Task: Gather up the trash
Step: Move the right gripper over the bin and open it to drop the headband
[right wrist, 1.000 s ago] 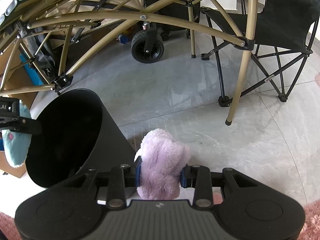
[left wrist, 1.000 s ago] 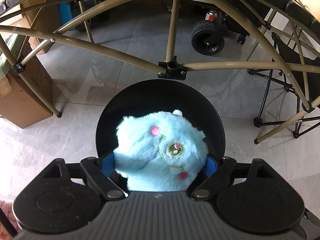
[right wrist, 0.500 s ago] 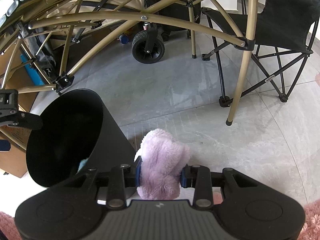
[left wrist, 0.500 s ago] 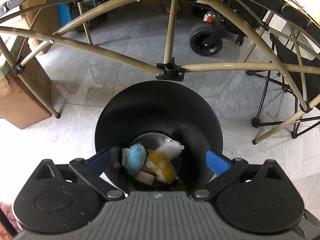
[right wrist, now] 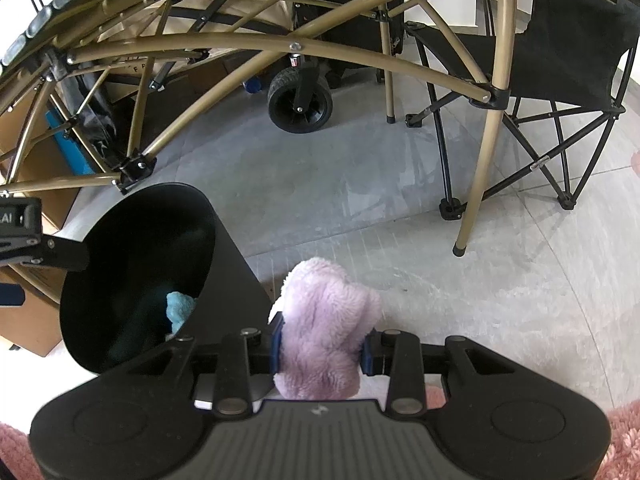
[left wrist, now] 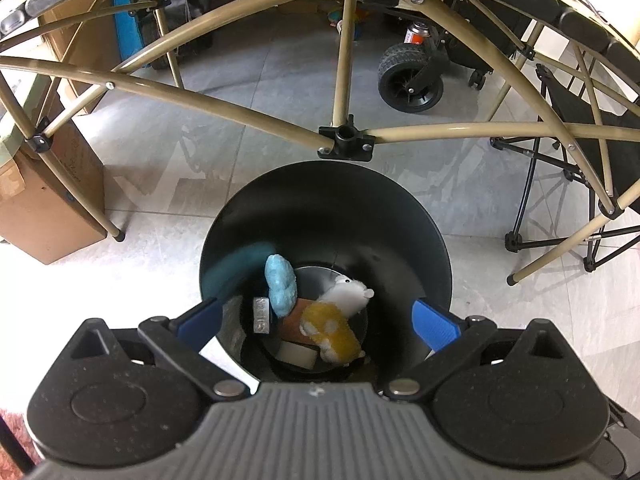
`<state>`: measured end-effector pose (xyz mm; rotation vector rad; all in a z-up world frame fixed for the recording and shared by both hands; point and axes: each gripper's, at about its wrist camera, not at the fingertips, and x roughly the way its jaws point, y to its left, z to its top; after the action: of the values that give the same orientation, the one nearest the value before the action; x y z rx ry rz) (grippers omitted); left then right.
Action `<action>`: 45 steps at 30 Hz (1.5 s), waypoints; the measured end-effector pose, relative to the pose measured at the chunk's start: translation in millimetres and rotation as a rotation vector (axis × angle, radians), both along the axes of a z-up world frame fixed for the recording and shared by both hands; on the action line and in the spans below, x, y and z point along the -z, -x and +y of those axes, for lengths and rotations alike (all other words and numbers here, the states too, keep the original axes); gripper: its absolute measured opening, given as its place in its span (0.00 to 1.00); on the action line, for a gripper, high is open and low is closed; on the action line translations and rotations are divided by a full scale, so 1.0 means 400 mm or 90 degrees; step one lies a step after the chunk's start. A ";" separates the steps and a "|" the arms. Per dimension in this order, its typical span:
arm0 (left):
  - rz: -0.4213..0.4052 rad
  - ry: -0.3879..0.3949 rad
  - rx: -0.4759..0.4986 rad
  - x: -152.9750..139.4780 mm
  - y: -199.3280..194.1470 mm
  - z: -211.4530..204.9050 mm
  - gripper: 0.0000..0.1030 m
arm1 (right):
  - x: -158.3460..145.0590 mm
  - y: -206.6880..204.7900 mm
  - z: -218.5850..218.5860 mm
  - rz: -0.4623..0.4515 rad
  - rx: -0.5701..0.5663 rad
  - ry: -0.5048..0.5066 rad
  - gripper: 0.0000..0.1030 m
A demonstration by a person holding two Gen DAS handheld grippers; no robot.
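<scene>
While the left gripper (left wrist: 316, 322) hangs steeply nose-down right over the mouth of the black bin (left wrist: 424, 232), its blue pads (left wrist: 434, 324) are spread as wide as they go, one at each side of the rim, with nothing between them; they've just been opening. Down at the bottom of the bin sits a blue plush (left wrist: 281, 286), kind of on end and leaning toward the left wall, with its colour smeared as a reflection up the shiny inside. Next to it there's a yellow-and-white plush (left wrist: 334, 330), a small silvery wrapped piece (left wrist: 261, 315), a brown flat thing (left wrist: 297, 326) and a white block (left wrist: 298, 356), all piled close together. Over on the other side, the right gripper (right wrist: 320, 350) also tilts down, just beside the bin and outside it, pinching a fluffy lilac plush (right wrist: 326, 328) that bulges up above the pads. From that view you can spot a bit of the blue plush inside the bin too. Bin stands on grey floor tiles (right wrist: 400, 200) under a tan tube frame (left wrist: 224, 108), with a folding chair (right wrist: 560, 56) and a black wheel (right wrist: 300, 104) further back.
</scene>
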<state>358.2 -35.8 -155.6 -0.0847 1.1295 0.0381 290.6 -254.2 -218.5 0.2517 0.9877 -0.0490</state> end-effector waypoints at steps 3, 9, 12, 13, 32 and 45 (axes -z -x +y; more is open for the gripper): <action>-0.008 -0.004 0.002 -0.005 0.009 0.010 1.00 | -0.010 0.005 0.005 -0.006 -0.003 0.002 0.33; -0.023 -0.010 0.000 -0.019 0.028 0.043 1.00 | -0.031 0.015 0.018 -0.019 -0.008 0.007 0.33; -0.028 -0.012 -0.006 -0.023 0.038 0.063 1.00 | -0.044 0.021 0.027 -0.026 -0.012 0.010 0.33; -0.029 -0.013 -0.008 -0.024 0.041 0.069 1.00 | -0.049 0.023 0.030 -0.029 -0.014 0.010 0.33; -0.037 -0.028 -0.068 -0.032 0.100 0.240 1.00 | -0.108 0.024 0.140 -0.072 -0.067 0.033 0.33; -0.008 -0.038 -0.126 0.005 0.139 0.381 1.00 | -0.111 -0.015 0.267 -0.066 -0.128 0.033 0.33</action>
<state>302.5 116.4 -157.5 -0.1436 1.1031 0.2465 296.5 -147.4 -174.1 0.1052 0.9032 0.1201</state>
